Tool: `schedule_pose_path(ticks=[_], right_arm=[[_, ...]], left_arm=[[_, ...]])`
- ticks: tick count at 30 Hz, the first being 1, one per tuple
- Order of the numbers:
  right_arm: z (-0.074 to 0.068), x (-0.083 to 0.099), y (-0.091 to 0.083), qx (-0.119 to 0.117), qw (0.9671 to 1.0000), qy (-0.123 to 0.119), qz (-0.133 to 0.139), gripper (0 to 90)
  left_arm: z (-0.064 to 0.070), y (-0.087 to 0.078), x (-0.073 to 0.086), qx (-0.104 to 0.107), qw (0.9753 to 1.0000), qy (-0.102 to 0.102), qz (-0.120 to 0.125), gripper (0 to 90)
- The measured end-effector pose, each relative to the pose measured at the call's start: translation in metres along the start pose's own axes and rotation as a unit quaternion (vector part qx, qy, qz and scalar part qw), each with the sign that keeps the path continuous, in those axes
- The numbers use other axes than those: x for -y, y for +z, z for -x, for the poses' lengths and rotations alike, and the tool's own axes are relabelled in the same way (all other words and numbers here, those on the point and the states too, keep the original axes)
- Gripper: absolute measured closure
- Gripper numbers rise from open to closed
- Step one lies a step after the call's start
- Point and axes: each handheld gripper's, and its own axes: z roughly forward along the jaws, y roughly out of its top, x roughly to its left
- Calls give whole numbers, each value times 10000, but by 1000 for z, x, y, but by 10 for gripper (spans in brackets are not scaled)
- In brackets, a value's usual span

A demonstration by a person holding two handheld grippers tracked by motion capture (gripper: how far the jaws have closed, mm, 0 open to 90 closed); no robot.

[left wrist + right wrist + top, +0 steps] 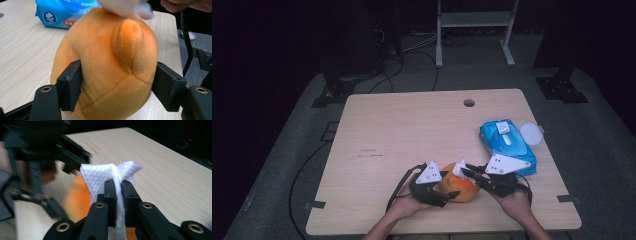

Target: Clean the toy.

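The orange plush toy [458,188] sits near the front edge of the table [412,130], a little right of centre, between your two hands. In the left gripper view the plush toy [107,65] is round and soft, with a raised stitched bump on its upper side, and its underside meets the tabletop.

Your left gripper [439,192] has the toy clamped: its two black jaws press into the plush from opposite sides, spread wide to about the toy's own width, and the fabric dents slightly where the pads bear on it.

Your right gripper [463,171] comes in from the right with its jaws nearly closed, pinching a folded white wipe [110,176]. The wipe runs down through the narrow gap between the jaws and fans out above the tips. In the high view the wipe [459,168] lies against the top of the toy; in the left gripper view it shows as a blurred white patch [125,7] touching the toy's upper edge.

Just behind your right hand [514,200] lies a blue pack of wipes [507,145], flat on the table with a white flap on top. A white round lid [531,133] rests just beside it at the table's right edge. A small round hole [469,103] marks the far side of the tabletop.
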Motion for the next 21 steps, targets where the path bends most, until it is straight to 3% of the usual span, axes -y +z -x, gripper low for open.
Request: schedule_pose_path(ticks=[3, 6, 9, 12, 16, 21], right_arm=[[13, 10, -8, 146, 9998, 141, -92, 832], [16, 16, -15, 150, 9996, 228, -75, 832], [5, 10, -12, -125, 9998, 141, -78, 831], [-2, 3, -1, -368, 9993, 70, -53, 831], [3, 0, 9, -307, 9994, 88, -150, 831], [25, 14, -1, -24, 9991, 352, -249, 831]], left_arm=[[0, 1, -1, -20, 10000, 13, 41, 298], [5, 3, -3, -74, 9999, 135, 66, 314], [15, 8, -6, -59, 9983, 565, -98, 332], [22, 9, -6, -68, 9963, 841, -190, 335], [18, 7, -3, -56, 9975, 684, -154, 340], [14, 5, -2, -33, 9982, 593, -111, 340]])
